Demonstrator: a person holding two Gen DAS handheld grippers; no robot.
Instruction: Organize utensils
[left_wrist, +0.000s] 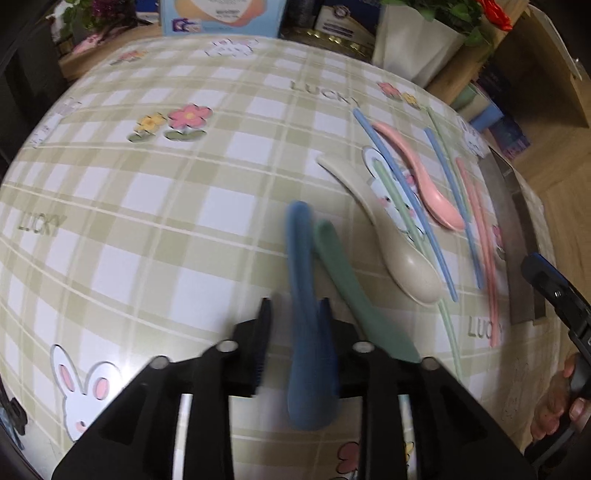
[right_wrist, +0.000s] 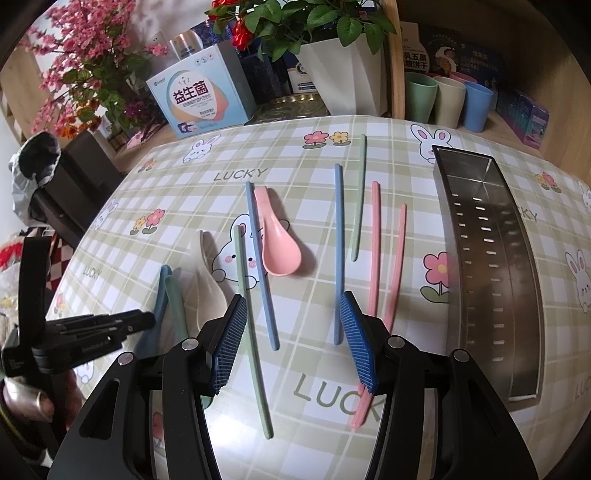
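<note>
Four spoons and six chopsticks lie loose on the checked tablecloth (right_wrist: 177, 192). The left gripper (left_wrist: 291, 334), at the near left, has the blue spoon (left_wrist: 303, 295) between its jaws — the blur hides whether the pads press it. The green spoon (left_wrist: 347, 280) lies just beside. The right gripper (right_wrist: 293, 341) hovers with jaws apart and empty above the chopsticks. The step looks like gathering the spoons; next, a firm hold on the blue one. Only the right view shows inside the steel tray (right_wrist: 524, 280), far right — nothing in it.
</note>
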